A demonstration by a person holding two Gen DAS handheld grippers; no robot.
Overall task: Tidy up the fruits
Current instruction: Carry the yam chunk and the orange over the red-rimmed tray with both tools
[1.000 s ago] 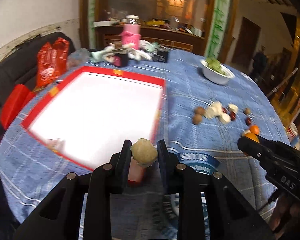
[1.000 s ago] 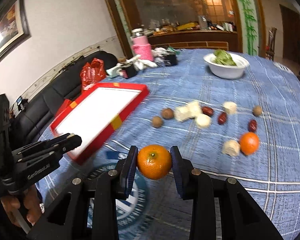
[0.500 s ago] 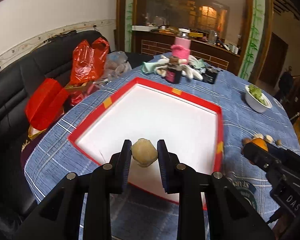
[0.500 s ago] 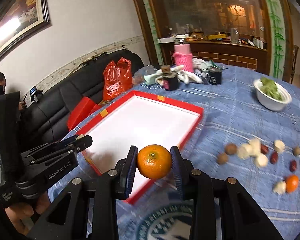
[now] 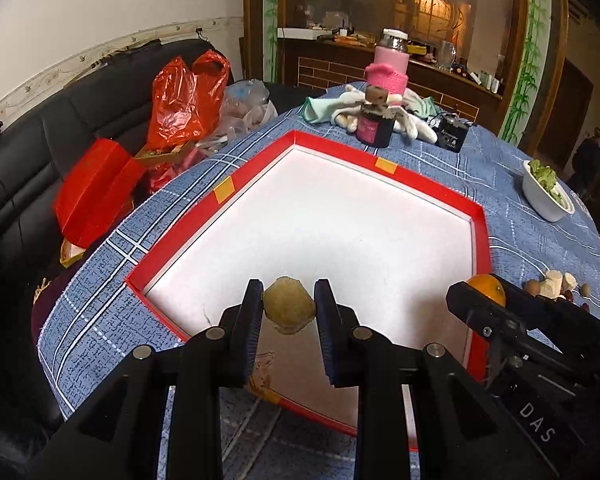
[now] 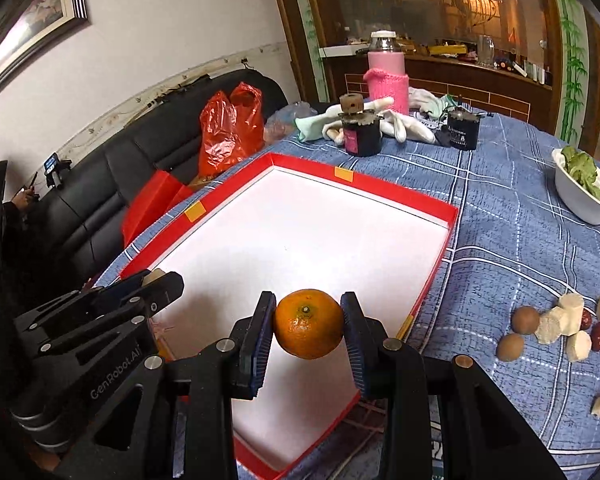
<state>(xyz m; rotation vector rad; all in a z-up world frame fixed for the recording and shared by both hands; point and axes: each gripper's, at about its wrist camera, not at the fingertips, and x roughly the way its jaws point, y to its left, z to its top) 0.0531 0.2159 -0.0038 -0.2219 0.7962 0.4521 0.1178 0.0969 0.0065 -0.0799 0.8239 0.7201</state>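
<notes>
Swung across from the scattered fruit since a second ago, both grippers now over the red-rimmed tray; tray grown from a far shape to most of each frame. Still carrying the same two loads.

Blue checked tablecloth (image 5: 532,240) under everything. Red tray (image 6: 448,216) filling the middle of the right wrist view, white floor bare, near corner at lower centre. Leftover pile of fruit pieces (image 6: 560,328), pale chunks, brown nuts and dark red dates, at right edge of that view, well apart from the tray. White bowl of greens (image 6: 584,196) at upper right, not part of the move.

Right gripper (image 6: 309,324) clenched on the orange (image 6: 309,324), stem end toward the lens, pads pressing both flanks, no long axis to mind. Hangs over the tray's near right portion, floor directly below and ahead.

Left gripper (image 5: 288,311) clamped on a pale knobbly fruit (image 5: 288,311), smaller, roughly round; exact kind hard to tell. Sits over the tray's near left corner in the left wrist view, close to the rim there.

Relation that counts: both loads already inside the rim line, tray floor lying straight beneath the fingers. Likely only a lowering and letting go remains, with some gap kept between the two so neither rolls into the other. Left appears nearer the rim, right farther toward the middle.
</notes>
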